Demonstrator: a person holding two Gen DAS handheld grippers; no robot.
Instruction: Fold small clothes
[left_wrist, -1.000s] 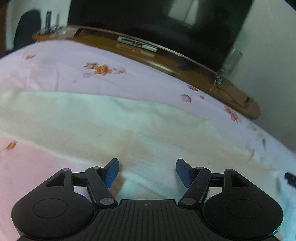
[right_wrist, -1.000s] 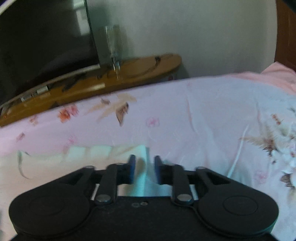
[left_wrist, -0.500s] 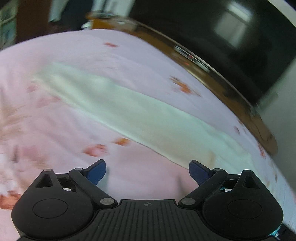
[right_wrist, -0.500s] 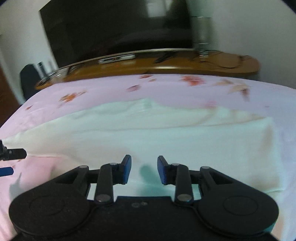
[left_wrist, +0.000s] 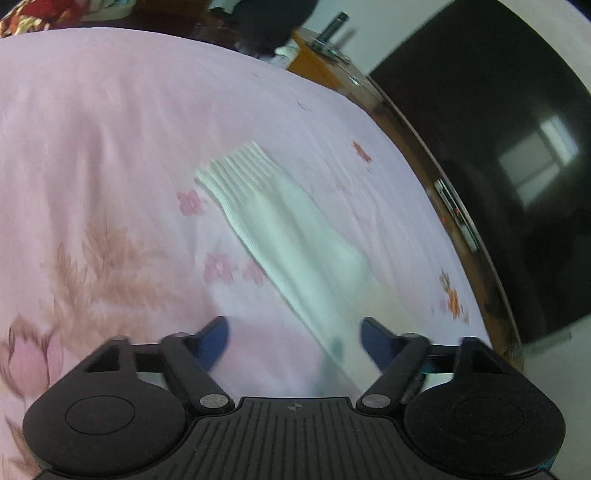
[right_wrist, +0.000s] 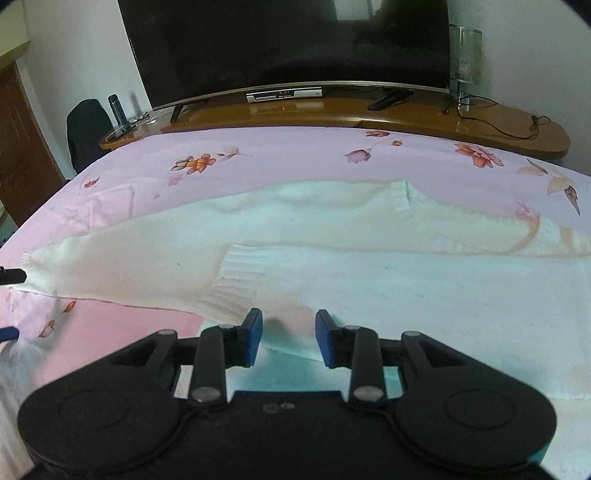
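Note:
A white knitted sweater (right_wrist: 406, 295) lies spread on the pink floral bedsheet (right_wrist: 295, 155). One sleeve is folded across the body, and its ribbed cuff (right_wrist: 236, 284) lies just ahead of my right gripper (right_wrist: 290, 334). That gripper's jaws stand a little apart over the cloth and grip nothing. In the left wrist view the other sleeve (left_wrist: 295, 236) runs from its ribbed cuff (left_wrist: 236, 173) down between the fingers of my left gripper (left_wrist: 295, 341). Its jaws are closing, and the pads are clear of the cloth. The left gripper's fingers (right_wrist: 11, 275) show beside that sleeve's end.
A wooden TV stand (right_wrist: 332, 110) with a large dark TV (right_wrist: 288, 40) runs along the far side of the bed. A set-top box (right_wrist: 284, 95), a bottle (right_wrist: 116, 109) and cables sit on it. A dark chair (right_wrist: 86, 129) stands at the back left.
Both views have swung. The left gripper moved out along the sleeve and rolled, opened wide, then narrowed. The right gripper swung from the sweater's corner to the folded sleeve's cuff, its jaws slightly wider.

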